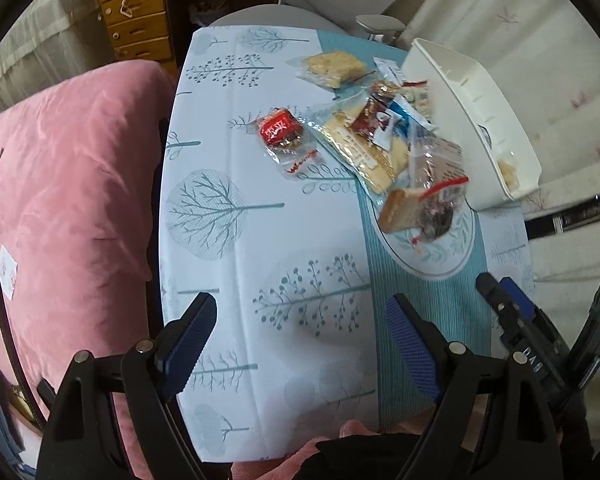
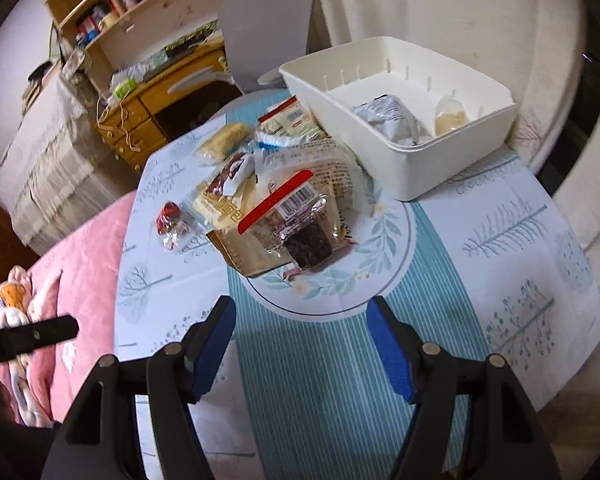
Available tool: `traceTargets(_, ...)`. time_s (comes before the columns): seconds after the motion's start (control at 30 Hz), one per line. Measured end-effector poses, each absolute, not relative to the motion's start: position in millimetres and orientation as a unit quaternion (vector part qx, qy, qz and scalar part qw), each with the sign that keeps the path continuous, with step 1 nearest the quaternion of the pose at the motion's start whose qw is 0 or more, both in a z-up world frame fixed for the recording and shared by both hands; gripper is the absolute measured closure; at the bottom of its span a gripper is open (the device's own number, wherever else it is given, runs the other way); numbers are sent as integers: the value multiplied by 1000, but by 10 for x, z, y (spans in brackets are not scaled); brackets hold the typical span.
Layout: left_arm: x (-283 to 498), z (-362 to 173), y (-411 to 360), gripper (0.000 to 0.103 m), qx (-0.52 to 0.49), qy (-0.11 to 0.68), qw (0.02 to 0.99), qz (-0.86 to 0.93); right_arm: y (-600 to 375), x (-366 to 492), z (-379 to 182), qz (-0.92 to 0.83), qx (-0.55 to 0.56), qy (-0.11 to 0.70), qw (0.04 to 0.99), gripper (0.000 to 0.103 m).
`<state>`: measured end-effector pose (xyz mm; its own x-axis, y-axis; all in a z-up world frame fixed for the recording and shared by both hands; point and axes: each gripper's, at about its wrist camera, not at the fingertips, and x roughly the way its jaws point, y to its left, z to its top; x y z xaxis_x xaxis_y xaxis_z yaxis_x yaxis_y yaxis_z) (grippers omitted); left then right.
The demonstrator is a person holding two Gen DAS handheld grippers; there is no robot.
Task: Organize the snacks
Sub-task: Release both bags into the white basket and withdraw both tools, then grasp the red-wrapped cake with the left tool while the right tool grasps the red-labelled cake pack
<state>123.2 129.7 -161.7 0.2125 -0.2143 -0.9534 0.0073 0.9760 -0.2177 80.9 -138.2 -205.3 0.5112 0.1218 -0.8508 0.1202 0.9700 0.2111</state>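
A heap of wrapped snacks [image 2: 276,200] lies mid-table. Its nearest piece is a clear bag [image 2: 300,228] with a red strip and dark filling. A small red packet [image 1: 279,131] lies apart on the left, and a pale cracker pack [image 1: 335,67] sits farther back. The white plastic bin [image 2: 456,148] stands at the far right of the table and holds a grey packet [image 2: 388,118] and a small pale packet [image 2: 451,117]. My left gripper [image 1: 300,320] hovers open over bare cloth near the front edge. My right gripper [image 2: 302,320] is open too, short of the heap, with nothing between its fingers.
The round table wears a tree-print cloth [image 1: 236,152] with a teal striped runner [image 2: 320,380]. A pink bedspread [image 1: 68,184] lies to the left. A grey chair [image 2: 268,24] and a wooden desk with drawers [image 2: 140,120] stand behind the table. A cream curtain [image 2: 440,4] hangs behind the bin.
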Motion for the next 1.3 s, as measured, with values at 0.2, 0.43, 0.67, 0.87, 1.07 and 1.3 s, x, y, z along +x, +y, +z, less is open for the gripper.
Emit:
traceTargets(0.2,1539,-1821,1354,17,-120,637,760,-47,-1241,1065,-2204,20,53,504,862,35)
traceTargets(0.43,1998,-2117,1365,17,-172,644,745,-22,-1128,1282,-2394,36,-32,500,864,35)
traceTargets(0.67,2541,-2450,1300,17,-184,651,737,-7,-1054,1394,-2657,53,-90,506,856,35)
traceTargets(0.87,2836,-2645,1249,17,-175,651,739,8,-1078,1467,-2787,59,-103,503,856,35)
traceTargets(1.07,2973,-2786,1246,20,-178,650,739,23,-1121,1594,-2856,60,-95,502,858,35)
traceTargets(1.3,3052,-2826,1255,30,-194,615,763,35,-1162,1623,-2961,69,-90,508,854,35)
